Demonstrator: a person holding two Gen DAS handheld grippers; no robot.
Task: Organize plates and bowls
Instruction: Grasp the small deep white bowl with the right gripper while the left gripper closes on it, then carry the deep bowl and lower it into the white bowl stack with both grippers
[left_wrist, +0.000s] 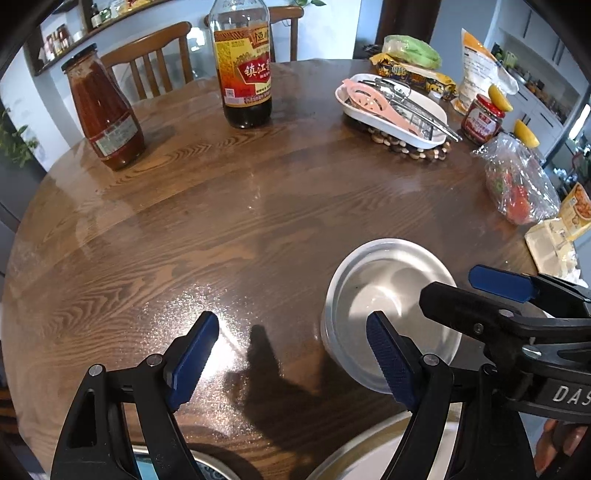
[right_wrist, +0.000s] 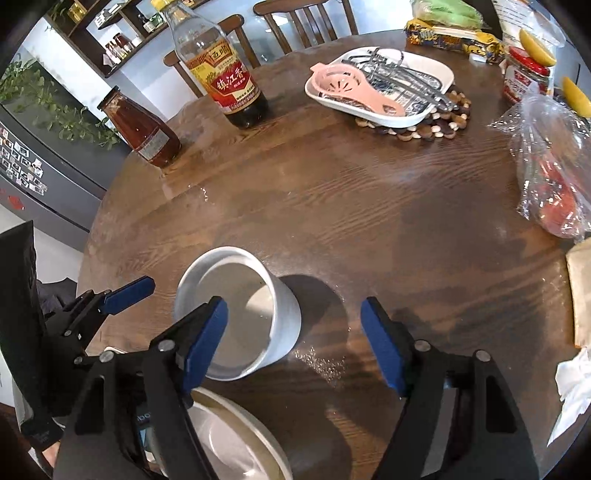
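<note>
A white bowl (left_wrist: 391, 295) stands upright on the brown wooden table (left_wrist: 240, 229); it also shows in the right wrist view (right_wrist: 255, 302). My left gripper (left_wrist: 291, 354) is open and empty, its right finger at the bowl's near rim. My right gripper (right_wrist: 293, 339) is open and empty, with its left finger over the bowl's rim; it also enters the left wrist view (left_wrist: 491, 291). A white plate (right_wrist: 236, 439) lies at the near table edge below the bowl, partly hidden by my fingers. A patterned dish rim (left_wrist: 207, 469) peeks out at the bottom.
A vinegar bottle (left_wrist: 245, 62) and a sauce jar (left_wrist: 105, 110) stand at the far left. A white tray (left_wrist: 391, 107) with utensils sits on a beaded trivet. A red-lidded jar (left_wrist: 482, 118), a bagged vegetable (left_wrist: 521, 184) and snack packets line the right edge. Chairs stand behind the table.
</note>
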